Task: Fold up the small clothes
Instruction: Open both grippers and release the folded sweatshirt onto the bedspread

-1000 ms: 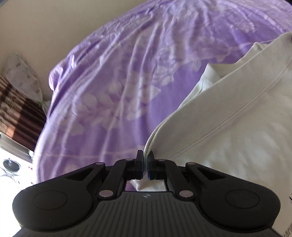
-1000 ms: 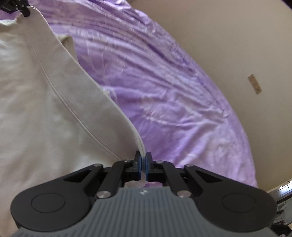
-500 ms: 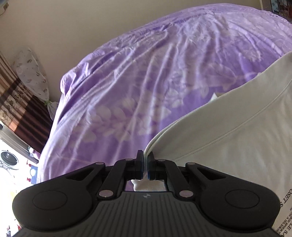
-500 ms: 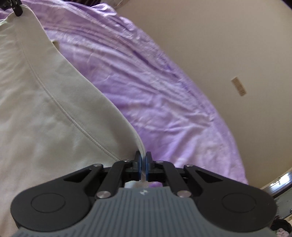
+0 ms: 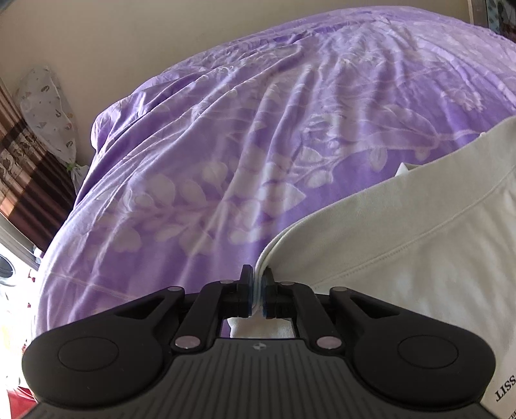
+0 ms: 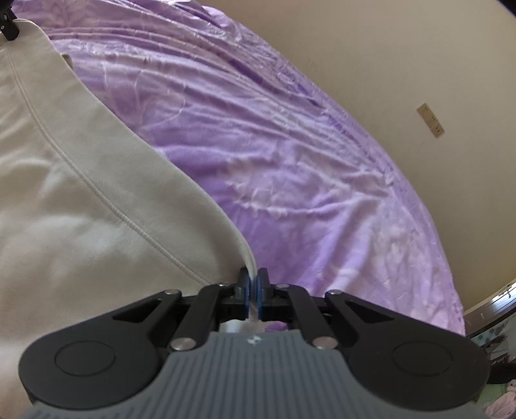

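A cream garment [image 5: 403, 245] with a stitched hem is held stretched above a purple bed. My left gripper [image 5: 257, 277] is shut on the garment's left hem corner. My right gripper [image 6: 253, 280] is shut on the opposite hem corner of the same garment [image 6: 80, 193]. The left gripper's tip shows at the top left of the right wrist view [image 6: 8, 27], still pinching the cloth. A small white tag [image 5: 404, 168] peeks out behind the hem. Black printed letters [image 5: 504, 391] show at the garment's lower right.
The purple floral bedspread [image 5: 242, 145] fills the space below and ahead, also in the right wrist view [image 6: 306, 161]. A beige wall with a socket [image 6: 430, 120] lies beyond. A striped curtain [image 5: 29, 174] and a tied patterned cloth [image 5: 51, 109] stand at the left.
Both grippers have kept their grip on the garment while moving it relative to the bed. More bedspread shows in the left view, and the folded layer behind the hem is now mostly hidden.
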